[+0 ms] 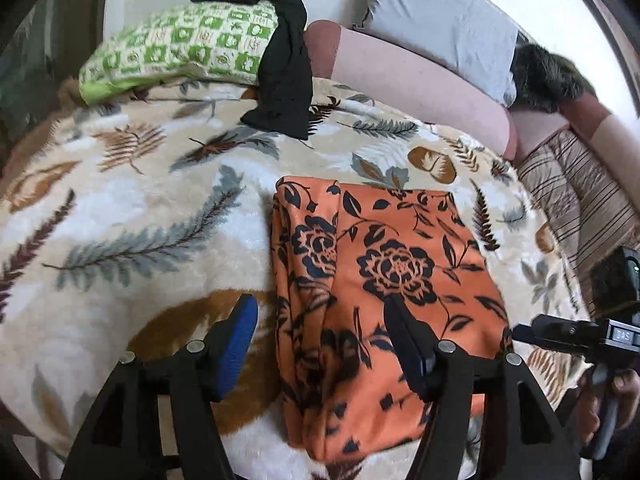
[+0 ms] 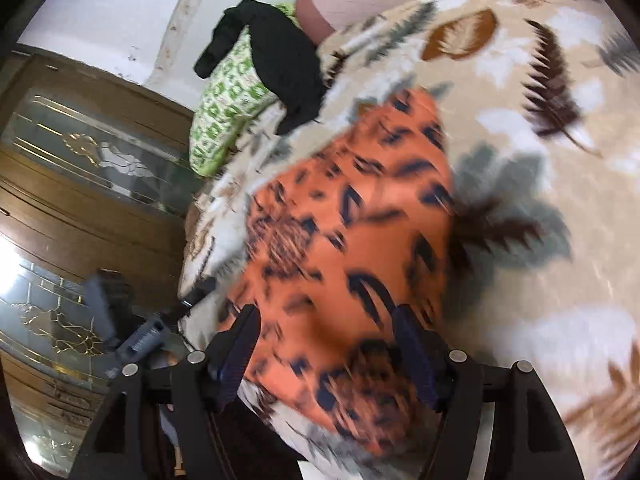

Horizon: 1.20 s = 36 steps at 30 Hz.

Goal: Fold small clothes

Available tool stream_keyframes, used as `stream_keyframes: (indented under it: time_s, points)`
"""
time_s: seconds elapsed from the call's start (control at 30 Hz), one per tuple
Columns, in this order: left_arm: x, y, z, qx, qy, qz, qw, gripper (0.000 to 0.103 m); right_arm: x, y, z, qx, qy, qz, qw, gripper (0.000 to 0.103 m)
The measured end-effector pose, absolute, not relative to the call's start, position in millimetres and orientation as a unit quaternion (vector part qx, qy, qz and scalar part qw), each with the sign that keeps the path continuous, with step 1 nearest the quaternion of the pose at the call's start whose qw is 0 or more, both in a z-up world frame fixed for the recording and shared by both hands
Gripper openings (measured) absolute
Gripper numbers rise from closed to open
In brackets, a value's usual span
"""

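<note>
Right tool (image 2: 324, 320) over blurred orange floral cloth (image 2: 352, 240), near edge hidden.

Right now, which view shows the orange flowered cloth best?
The left wrist view: the orange flowered cloth is sharp there, lying folded on the leaf-print blanket with most edges visible. The right wrist view shows it blurred, and partly hidden behind the jaws.
</note>
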<state>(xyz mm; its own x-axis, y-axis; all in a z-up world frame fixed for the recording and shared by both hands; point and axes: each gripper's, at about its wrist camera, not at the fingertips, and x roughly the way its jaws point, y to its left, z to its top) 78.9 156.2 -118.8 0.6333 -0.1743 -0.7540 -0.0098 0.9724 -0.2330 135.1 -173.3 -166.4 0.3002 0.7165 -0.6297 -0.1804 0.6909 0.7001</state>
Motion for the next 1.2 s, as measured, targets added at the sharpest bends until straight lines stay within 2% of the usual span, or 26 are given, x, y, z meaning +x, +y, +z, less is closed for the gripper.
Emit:
stream_keyframes:
  time_s: [0.27,0.47,0.67,0.73,1.0,1.07,1.13,1.17,1.2]
  points:
    - [64.6,141.4,-115.7,-0.085,0.437,-0.019,0.895,0.069,96.5,-205.4,-183.7,0.292,0.513,0.262,0.763,0.072]
    - [64.8,136.7,-115.5,-0.08,0.442,-0.018,0.893,0.069,96.1,-212.0,-172.6,0.283,0.497,0.258,0.778,0.072]
    - [78.3,141.9,-124.7,-0.108,0.448,-0.037,0.887,0.071,123.8,-205.6,-170.4,0.277,0.494,0.263,0.782,0.072]
    - [88.2,151.0,-132.6,-0.144,0.449,-0.053,0.88,0.08,140.7,-204.2,-178.4,0.284,0.502,0.26,0.774,0.072]
    - [138.5,168.2,-192.6,-0.197,0.505,-0.083,0.836,0.081,206.6,-175.7,-228.7,0.307,0.556,0.276,0.721,0.072]
    - [138.4,162.3,-190.1,-0.191,0.498,-0.127,0.837,0.049,209.6,-169.3,-231.3,0.314,0.552,0.291,0.716,0.073]
    - [140.3,162.3,-191.1,-0.197,0.502,-0.13,0.832,0.038,209.7,-158.6,-225.7,0.286,0.555,0.304,0.72,0.059]
    - [141.1,162.8,-190.8,-0.199,0.502,-0.131,0.831,0.036,210.3,-157.0,-223.9,0.278,0.555,0.302,0.723,0.055]
    - [140.3,163.1,-188.3,-0.202,0.499,-0.132,0.832,0.032,209.7,-158.1,-220.1,0.276,0.551,0.304,0.727,0.046]
